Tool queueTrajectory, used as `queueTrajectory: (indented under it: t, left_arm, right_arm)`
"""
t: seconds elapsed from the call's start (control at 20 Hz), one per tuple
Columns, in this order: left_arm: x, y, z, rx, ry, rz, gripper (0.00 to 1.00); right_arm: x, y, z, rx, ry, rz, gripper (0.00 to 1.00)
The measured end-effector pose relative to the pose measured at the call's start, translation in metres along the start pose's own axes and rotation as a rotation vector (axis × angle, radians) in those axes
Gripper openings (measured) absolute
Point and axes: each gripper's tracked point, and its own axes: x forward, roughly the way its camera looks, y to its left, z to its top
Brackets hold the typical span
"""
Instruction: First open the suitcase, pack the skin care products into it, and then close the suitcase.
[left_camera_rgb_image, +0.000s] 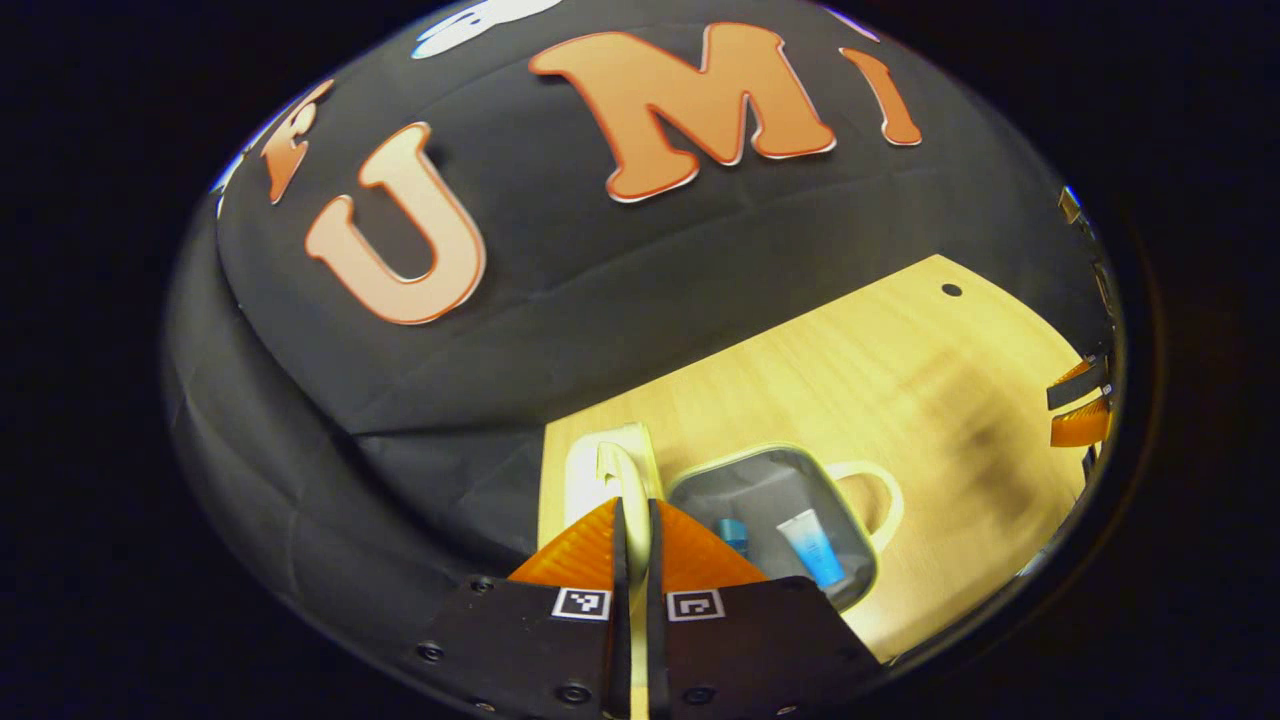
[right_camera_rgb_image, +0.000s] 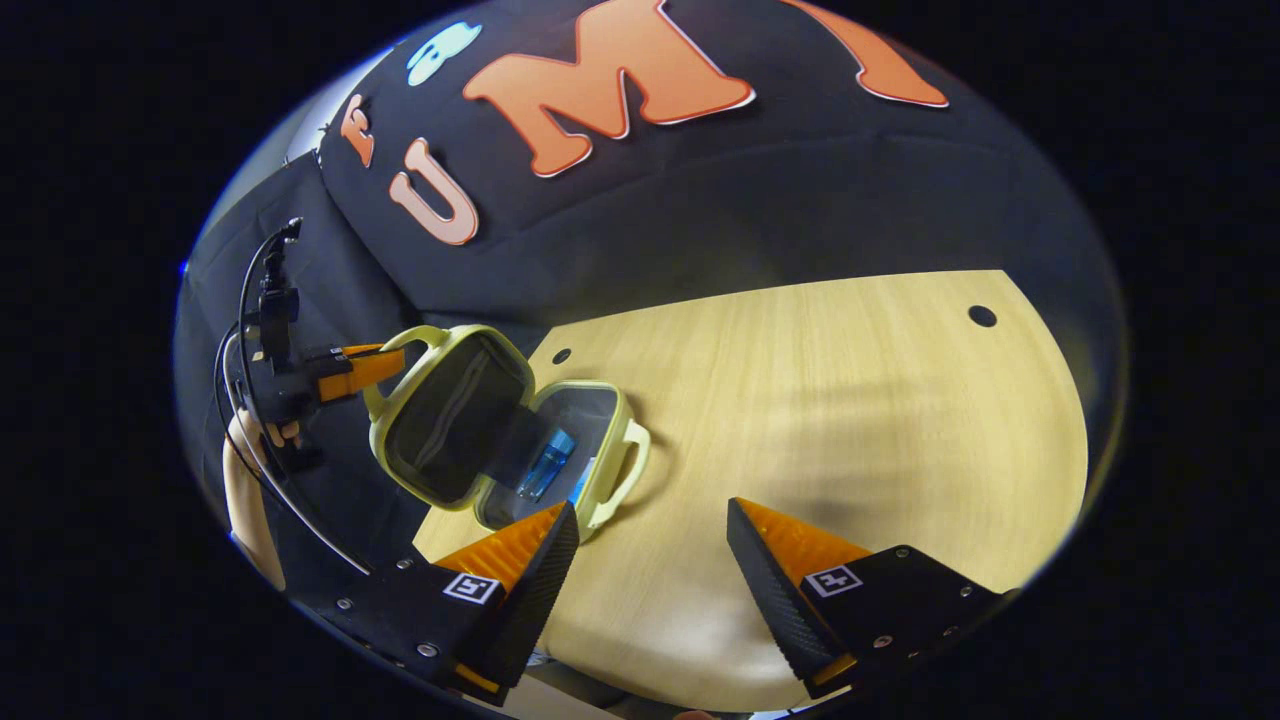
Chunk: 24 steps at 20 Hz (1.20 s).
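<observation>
In the left gripper view my left gripper (left_camera_rgb_image: 632, 525) is clamped on the raised lid (left_camera_rgb_image: 622, 470) of the suitcase (left_camera_rgb_image: 775, 480), with a tube (left_camera_rgb_image: 812, 547) and bottle (left_camera_rgb_image: 733, 534) already inside (packing looks done). In the right gripper view my right gripper (right_camera_rgb_image: 650, 560) hovers, jaws wide apart and empty, over the table (right_camera_rgb_image: 820, 400) near the case; closing is left.

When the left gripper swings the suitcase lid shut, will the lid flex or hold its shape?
The lid probably holds its shape: its moulded rim looks rigid, standing open unsupported apart from the left gripper pinching its handle. The case looks small and light, so its base may slide on the smooth table.
</observation>
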Motion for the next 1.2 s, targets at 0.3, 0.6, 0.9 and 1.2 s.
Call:
queueTrajectory:
  t: [0.3, 0.6, 0.9, 1.2]
  left_arm:
    - [0.026, -0.079, 0.008, 0.006, 0.039, -0.068, 0.06]
    - [0.058, -0.174, -0.016, -0.092, 0.126, -0.239, 0.06]
    - [0.081, -0.208, -0.052, -0.232, 0.293, -0.345, 0.07]
    - [0.08, -0.199, -0.045, -0.301, 0.297, -0.352, 0.21]
  right_arm:
    - [-0.025, -0.049, -0.011, 0.064, -0.013, -0.061, 0.95]
    - [-0.04, -0.08, -0.026, 0.105, -0.006, -0.103, 0.95]
    - [-0.051, -0.094, -0.041, 0.12, 0.012, -0.132, 0.95]
    - [-0.052, -0.103, -0.041, 0.124, 0.023, -0.15, 0.95]
